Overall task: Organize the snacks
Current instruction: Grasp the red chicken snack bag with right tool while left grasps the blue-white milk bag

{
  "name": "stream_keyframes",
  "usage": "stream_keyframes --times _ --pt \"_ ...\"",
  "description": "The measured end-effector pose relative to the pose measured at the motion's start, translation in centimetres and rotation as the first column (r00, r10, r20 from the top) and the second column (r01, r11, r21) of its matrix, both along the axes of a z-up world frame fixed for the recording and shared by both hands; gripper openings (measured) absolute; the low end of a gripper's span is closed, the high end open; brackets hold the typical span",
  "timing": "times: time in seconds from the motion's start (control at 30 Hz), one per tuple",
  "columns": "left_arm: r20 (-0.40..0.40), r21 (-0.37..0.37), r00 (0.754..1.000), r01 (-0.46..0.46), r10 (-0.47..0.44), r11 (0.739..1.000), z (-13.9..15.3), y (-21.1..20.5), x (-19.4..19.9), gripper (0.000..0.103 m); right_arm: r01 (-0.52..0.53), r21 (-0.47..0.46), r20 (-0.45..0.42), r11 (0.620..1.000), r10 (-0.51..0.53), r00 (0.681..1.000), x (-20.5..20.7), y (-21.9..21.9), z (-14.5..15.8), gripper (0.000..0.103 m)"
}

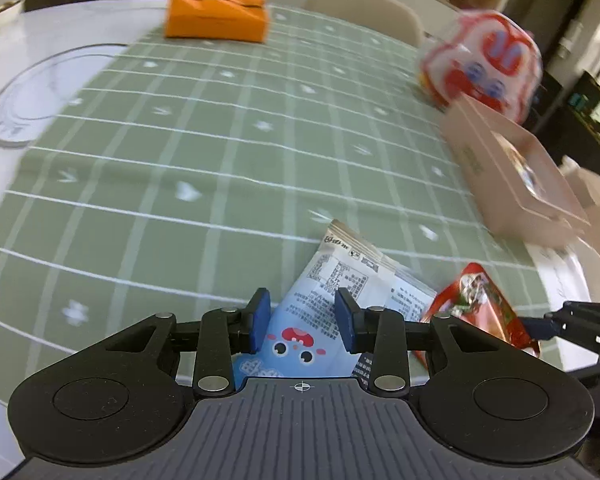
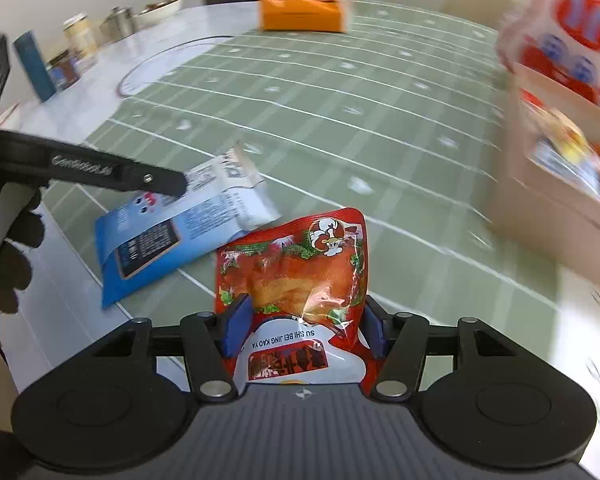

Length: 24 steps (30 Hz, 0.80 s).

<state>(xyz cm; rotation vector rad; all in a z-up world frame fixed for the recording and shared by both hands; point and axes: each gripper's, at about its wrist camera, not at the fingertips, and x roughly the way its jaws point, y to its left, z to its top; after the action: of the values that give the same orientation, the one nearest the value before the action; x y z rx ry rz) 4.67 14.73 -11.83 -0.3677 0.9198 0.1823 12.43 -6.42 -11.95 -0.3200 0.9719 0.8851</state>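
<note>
A round white marble desk carries a sage-green cloth crossed by white grid lines and small white flower marks. Cream chairs stand at the far rim, and a ringed circle marks the bare marble to the left. An orange box sits at the far edge of the cloth. In the right wrist view, jars and tins cluster on the far left of the desk beside a blue upright box.

At the right, a pale pink open box holds several bright packets, too blurred to name. Just behind it stands a red-and-white cartoon-printed container.

The left tongs stand spread above a blue-and-white snack packet lying flat near the desk's front edge; the blue pads do not press it. The right tongs bracket a red snack pouch lying just beside the blue packet, 1 pad at each side edge; I cannot tell if they grip. A dark-gloved hand holds the left tool.
</note>
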Motion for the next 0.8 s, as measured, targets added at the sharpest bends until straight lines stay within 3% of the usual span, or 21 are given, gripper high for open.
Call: stream_keyframes --times 0.17,0.27,0.33,0.4,0.47,0.57,0.7,0.8 --pt "-0.015 -0.018 0.998 0.061 -0.062 0.998 0.1 -2.9 0.2 0.040 0.134 -0.012 0.036 0.991 -0.134 0.990 1.0 -4.6 -0.6 0.060" --pt "-0.001 0.024 0.995 0.099 -0.099 0.995 0.9 -4.3 -0.4 0.040 0.214 -0.009 0.058 0.977 -0.213 0.975 1.7 -6.2 -1.0 0.075" --pt "0.012 0.063 0.988 0.151 -0.152 0.987 1.7 -5.1 -1.1 0.040 0.267 0.011 0.032 0.964 -0.267 0.963 2.2 -7.0 -1.4 0.079" --pt "0.005 0.106 0.974 0.225 -0.227 0.969 2.4 -5.9 -1.8 0.040 0.287 0.029 0.042 0.958 -0.288 0.957 2.0 -7.3 -1.6 0.081" --pt "-0.055 0.176 0.939 0.343 -0.339 0.923 2.5 -7.6 -2.7 0.040 0.288 0.027 0.070 0.957 -0.289 0.955 1.5 -7.0 -1.8 0.085" --pt "-0.153 0.231 0.891 0.453 -0.428 0.861 1.6 -9.9 -3.0 0.040 0.285 0.023 0.127 0.958 -0.285 0.950 0.6 -6.2 -2.4 0.091" --pt "-0.169 0.258 0.867 0.497 -0.468 0.828 0.6 -11.6 -3.1 0.061 0.310 0.048 0.142 0.949 -0.314 0.939 -0.2 -6.4 -2.5 0.094" --pt "-0.148 0.205 0.867 0.498 -0.477 0.842 0.7 -11.6 -2.7 0.067 0.313 0.068 0.156 0.947 -0.320 0.934 -0.4 -6.7 -2.8 0.096"
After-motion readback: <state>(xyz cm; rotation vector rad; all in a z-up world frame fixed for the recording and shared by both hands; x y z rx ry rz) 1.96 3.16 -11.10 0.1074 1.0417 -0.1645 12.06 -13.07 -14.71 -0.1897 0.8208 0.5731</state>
